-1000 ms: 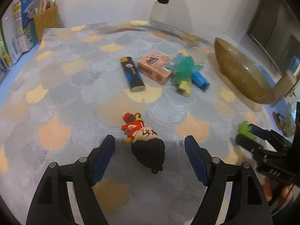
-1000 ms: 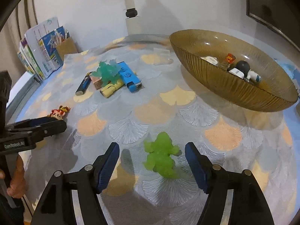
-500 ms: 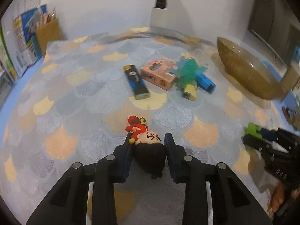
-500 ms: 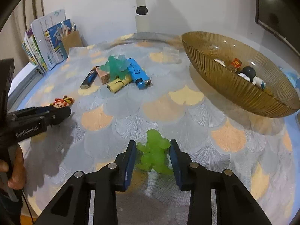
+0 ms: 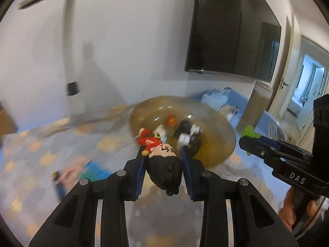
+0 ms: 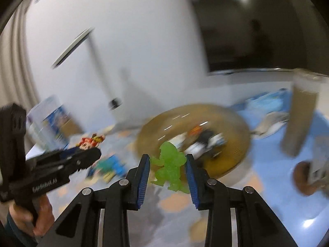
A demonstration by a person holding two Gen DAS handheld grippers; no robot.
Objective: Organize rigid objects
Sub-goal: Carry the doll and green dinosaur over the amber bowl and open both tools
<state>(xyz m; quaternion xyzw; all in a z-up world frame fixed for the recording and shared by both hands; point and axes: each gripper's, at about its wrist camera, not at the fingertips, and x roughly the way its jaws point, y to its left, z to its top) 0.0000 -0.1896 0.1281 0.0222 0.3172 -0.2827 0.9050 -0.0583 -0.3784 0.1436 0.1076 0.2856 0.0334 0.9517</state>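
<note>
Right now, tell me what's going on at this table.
A person is tidying toys with a gripper in each hand. The left gripper is shut on a black-haired doll in red, the right gripper on a green figure. Both toys are held off the table in front of the amber bowl, which already holds several small things.

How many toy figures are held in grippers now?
2: black-haired doll in red in the left gripper; translucent green figure in the right gripper.
</note>
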